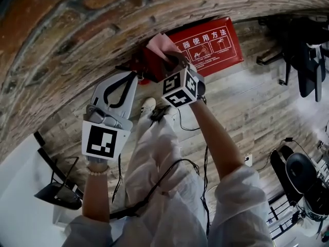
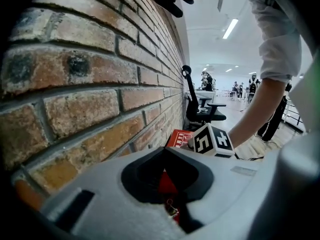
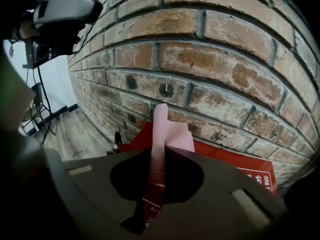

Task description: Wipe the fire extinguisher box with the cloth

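Pinching the pink cloth [image 3: 162, 129] edge-on, the right gripper [image 1: 172, 60] clenches its fingers over the left end of the red fire extinguisher box [image 1: 216, 42] by the brick wall [image 1: 77, 30]. The left gripper [image 1: 134, 75] has its fingers clenched together, just beside that end.

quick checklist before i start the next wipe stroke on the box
1. Pink cloth pinched in the right gripper: ok.
2. Cloth pressed on the fire extinguisher box: cannot tell; it sits at the box's top edge, by the wall.
3. Left gripper steadying the box: cannot tell; its jaws are together at the box's end, but what they hold is unclear.
4. Box backed against the brick wall: ok.
5. Printed front of the box unobstructed: ok.
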Motion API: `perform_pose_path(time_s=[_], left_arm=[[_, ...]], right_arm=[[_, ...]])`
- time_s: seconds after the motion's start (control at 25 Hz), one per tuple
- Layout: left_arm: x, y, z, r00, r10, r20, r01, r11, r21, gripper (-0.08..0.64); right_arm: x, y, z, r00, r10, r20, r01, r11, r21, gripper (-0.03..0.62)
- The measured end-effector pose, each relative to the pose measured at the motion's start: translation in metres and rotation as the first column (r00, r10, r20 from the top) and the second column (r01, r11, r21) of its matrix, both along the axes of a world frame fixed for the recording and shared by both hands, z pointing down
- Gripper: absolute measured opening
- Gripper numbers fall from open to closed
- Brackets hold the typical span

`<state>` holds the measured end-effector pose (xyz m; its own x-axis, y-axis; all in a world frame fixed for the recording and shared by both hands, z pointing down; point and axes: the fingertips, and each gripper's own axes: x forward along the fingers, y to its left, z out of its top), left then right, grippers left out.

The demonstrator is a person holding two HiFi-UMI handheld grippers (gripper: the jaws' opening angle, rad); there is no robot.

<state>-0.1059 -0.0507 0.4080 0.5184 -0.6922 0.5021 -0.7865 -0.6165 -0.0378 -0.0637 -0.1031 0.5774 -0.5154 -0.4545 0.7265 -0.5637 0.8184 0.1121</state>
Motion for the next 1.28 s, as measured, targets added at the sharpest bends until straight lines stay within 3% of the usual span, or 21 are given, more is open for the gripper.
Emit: perform_pose_path(time_s=[0.44,0.8,1.08,1.28], left_arm=[[-0.007,0.005,0.003,1.0,-0.02,-0.003,0.02,1.0,-0.01,-0.002],[0.0,0.003,0.001,1.0,-0.005,-0.005,0.005,1.0,-0.008,-0.002],[0.014,-0.002,-0.003,1.0,0.018,-0.009,-0.018,1.0,-0.003,-0.002],[0.021,-0.005,-0.003,0.999,0.032,-0.013,-0.032,0.999,-0.004,-0.002]], right_arm=[[-0.032,0.025,0.001,0.997,-0.053,0.046,0.055,0.998,-0.023,0.02],[-0.029,0.023,-0.008,0.996,-0.037,0.076,0.04,0.999,-0.03,0.02],[0.01,0.012,-0.045,0.987,0.05,0.155,-0.053,0.999,0.01,0.02],[0.057,-0.003,-0.059,0.986,0.098,0.134,-0.106,0.993,0.053,0.02]])
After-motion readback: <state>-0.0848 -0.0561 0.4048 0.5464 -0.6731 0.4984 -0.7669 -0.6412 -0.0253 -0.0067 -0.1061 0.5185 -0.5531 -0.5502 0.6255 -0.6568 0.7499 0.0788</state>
